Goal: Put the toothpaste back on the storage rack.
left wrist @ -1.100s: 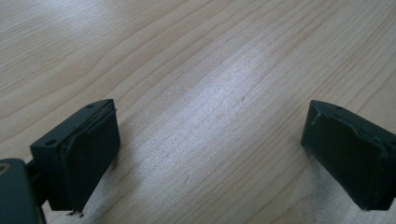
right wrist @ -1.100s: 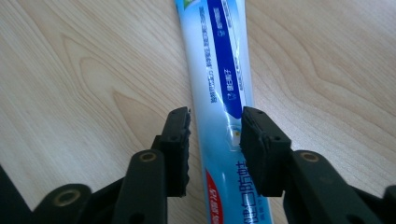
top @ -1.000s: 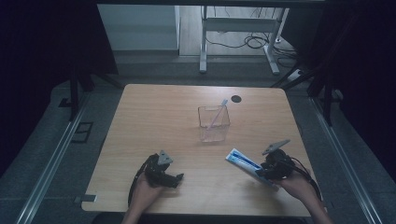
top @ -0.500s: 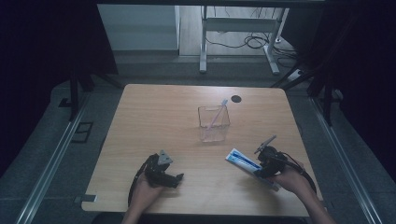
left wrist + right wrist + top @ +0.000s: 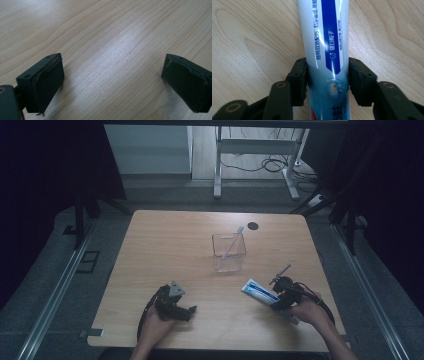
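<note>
White tube (image 5: 323, 50) lies near right on wooden surface (image 5: 165, 245), right tool (image 5: 281, 291) clamped on it; left tool (image 5: 175, 305) open, idle. Grasp step; next likely lift toward clear cup (image 5: 228, 253).

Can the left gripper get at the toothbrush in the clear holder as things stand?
Probably yes. The left gripper is open and holds nothing, and bare table lies between it and the clear holder. The toothbrush leans out of the top; the right gripper clamps the toothpaste tube off to the side.
</note>
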`<state>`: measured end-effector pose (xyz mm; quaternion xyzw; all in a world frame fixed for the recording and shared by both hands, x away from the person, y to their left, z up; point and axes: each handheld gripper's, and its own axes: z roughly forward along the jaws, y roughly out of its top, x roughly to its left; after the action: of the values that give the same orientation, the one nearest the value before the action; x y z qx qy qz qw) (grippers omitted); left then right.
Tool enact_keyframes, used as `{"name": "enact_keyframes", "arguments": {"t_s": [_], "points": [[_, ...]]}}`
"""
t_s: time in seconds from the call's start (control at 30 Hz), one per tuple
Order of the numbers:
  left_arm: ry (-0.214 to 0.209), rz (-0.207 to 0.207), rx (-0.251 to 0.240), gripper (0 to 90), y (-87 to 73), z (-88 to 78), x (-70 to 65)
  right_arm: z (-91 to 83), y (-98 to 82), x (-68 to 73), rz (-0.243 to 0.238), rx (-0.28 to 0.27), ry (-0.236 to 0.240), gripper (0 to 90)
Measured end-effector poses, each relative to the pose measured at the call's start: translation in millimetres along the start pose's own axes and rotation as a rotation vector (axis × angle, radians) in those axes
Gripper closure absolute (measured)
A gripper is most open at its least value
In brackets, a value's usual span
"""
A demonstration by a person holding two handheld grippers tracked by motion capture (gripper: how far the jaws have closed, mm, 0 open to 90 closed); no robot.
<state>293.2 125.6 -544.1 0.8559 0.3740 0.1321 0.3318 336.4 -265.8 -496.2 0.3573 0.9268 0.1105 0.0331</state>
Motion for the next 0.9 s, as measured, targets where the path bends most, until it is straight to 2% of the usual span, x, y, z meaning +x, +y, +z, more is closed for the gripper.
{"name": "enact_keyframes", "arguments": {"t_s": [0.13, 0.37, 0.63, 0.7, 0.73, 0.77, 0.9], "points": [[0.0, 0.0, 0.0, 4.5, 0.0, 0.0, 0.0, -4.8, 2.3, -0.7, 0.032, 0.013, 0.005, 67.7], [0.0, 0.001, 0.0, 4.5, 0.1, 0.0, 0.1, -8.5, 1.2, -0.5, 0.052, 0.007, 0.016, 72.6], [0.0, 0.0, 0.0, 4.5, 0.0, 0.0, 0.0, -10.4, -9.8, -2.6, 0.074, -0.055, 0.032, 73.4], [0.0, 0.0, 0.0, 4.5, 0.0, 0.0, 0.0, -13.1, -12.6, -4.2, 0.092, -0.089, 0.037, 73.5], [0.0, 0.0, 0.0, 4.5, 0.1, 0.0, 0.1, -13.1, -12.6, -4.2, 0.092, -0.089, 0.037, 73.5], [0.0, 0.0, 0.0, 4.5, 0.0, 0.0, 0.0, -15.7, -14.3, -6.0, 0.096, -0.116, 0.04, 73.5], [0.0, 0.0, 0.0, 4.5, 0.0, 0.0, 0.0, -20.0, -16.1, -7.6, 0.105, -0.157, 0.047, 73.5]]}}
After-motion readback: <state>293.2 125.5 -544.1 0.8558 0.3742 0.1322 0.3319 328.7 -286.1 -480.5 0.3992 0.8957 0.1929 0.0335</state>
